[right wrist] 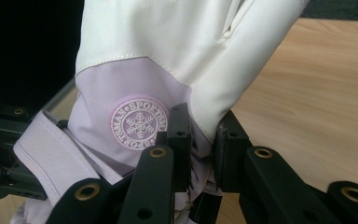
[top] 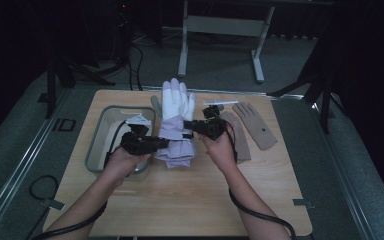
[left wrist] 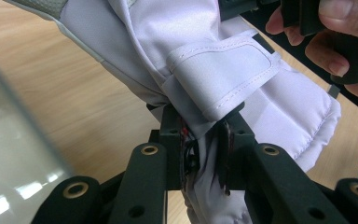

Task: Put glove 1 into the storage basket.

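A padded glove [top: 176,102], white at the fingers and lilac at the cuff, hangs above the wooden table [top: 180,200] between both grippers, fingers pointing away from me. My left gripper [top: 164,144] is shut on the lilac cuff [left wrist: 223,70], just below its strap, with fabric bunched between the pads. My right gripper [top: 187,125] is shut on the glove [right wrist: 168,37] at the base of the thumb, beside a round snowflake badge [right wrist: 139,123]. The hand on the right gripper [left wrist: 340,32] shows close behind the cuff.
A grey bin [top: 97,145] with pale items inside stands at the table's left, under my left hand. Two tan gloves [top: 254,125] lie flat at the right. A small white object [top: 214,103] and a grey glove tip [top: 156,105] lie near the far edge.
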Motion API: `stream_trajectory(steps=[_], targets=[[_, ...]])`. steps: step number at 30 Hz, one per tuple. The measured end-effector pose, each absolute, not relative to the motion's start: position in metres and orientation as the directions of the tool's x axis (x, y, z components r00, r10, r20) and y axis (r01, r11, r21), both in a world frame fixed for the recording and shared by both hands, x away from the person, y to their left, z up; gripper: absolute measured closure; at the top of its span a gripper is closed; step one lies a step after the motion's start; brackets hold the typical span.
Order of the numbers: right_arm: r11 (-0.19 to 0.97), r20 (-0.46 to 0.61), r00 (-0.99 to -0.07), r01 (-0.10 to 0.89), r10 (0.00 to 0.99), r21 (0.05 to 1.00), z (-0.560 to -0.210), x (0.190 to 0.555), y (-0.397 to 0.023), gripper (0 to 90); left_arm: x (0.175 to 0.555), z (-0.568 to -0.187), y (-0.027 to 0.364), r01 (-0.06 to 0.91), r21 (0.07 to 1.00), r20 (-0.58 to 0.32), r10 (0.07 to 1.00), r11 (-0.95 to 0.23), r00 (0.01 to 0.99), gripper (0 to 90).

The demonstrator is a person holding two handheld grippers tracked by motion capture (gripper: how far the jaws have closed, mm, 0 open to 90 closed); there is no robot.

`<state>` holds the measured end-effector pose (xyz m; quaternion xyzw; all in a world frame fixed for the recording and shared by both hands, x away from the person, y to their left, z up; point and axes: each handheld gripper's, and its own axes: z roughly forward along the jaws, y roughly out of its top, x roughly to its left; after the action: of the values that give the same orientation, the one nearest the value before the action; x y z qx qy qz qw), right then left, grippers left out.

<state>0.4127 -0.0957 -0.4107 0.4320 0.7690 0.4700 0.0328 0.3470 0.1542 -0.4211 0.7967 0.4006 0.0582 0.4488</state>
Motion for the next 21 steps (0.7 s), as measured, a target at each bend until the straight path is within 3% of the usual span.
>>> stream_trajectory(steps=[14, 21], targets=[[0.209, 0.377, -0.682, 0.613, 0.626, 0.762, -0.399, 0.422, -0.001, 79.0, 0.336, -0.401, 0.245, 0.591, 0.76, -0.22, 0.749, -0.27, 0.625, 75.3], [0.234, 0.368, -0.7, 0.605, 0.612, 0.761, -0.404, 0.427, 0.04, 79.0, 0.338, -0.408, 0.281, 0.619, 0.742, -0.232, 0.767, -0.258, 0.598, 75.2]])
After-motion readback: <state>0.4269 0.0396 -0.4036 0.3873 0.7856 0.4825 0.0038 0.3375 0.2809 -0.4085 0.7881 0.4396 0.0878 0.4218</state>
